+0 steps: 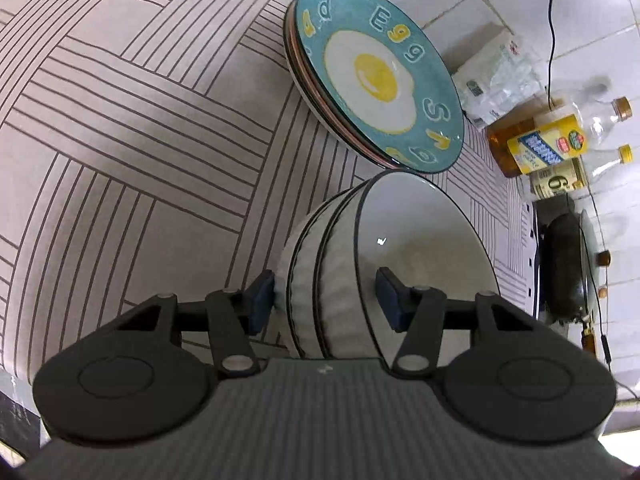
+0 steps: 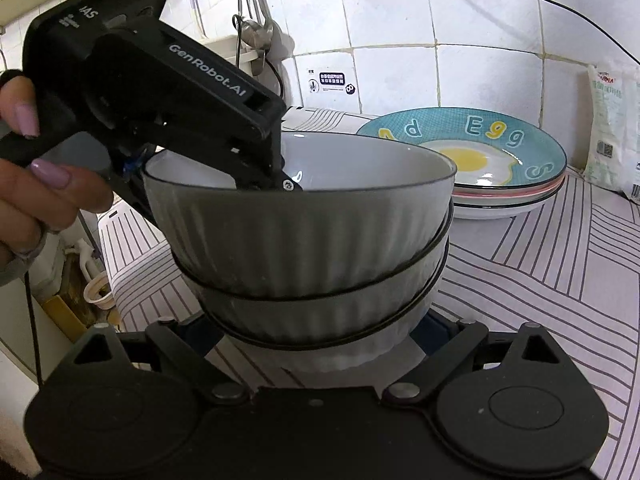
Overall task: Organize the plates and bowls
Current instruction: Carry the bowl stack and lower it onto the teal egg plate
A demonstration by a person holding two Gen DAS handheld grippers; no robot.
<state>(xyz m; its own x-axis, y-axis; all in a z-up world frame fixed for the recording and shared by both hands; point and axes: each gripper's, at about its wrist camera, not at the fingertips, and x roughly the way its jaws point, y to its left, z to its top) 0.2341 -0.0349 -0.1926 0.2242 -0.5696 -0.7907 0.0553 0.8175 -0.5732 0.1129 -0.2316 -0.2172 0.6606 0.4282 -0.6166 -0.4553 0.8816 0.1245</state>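
Striped counter mat [image 1: 132, 128] | left gripper [image 1: 326, 294] straddles top bowl [image 2: 300, 220] rim, pads apart | step: stacking | next: withdraw clear of plates [image 1: 376, 76] beyond

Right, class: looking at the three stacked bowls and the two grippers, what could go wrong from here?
1. The left gripper straddles only the rim of the top bowl, which sits tilted on the stack. It could slip free or chip.
2. The right gripper flanks the bottom bowl. A nudge there might topple the stack towards the egg plate.
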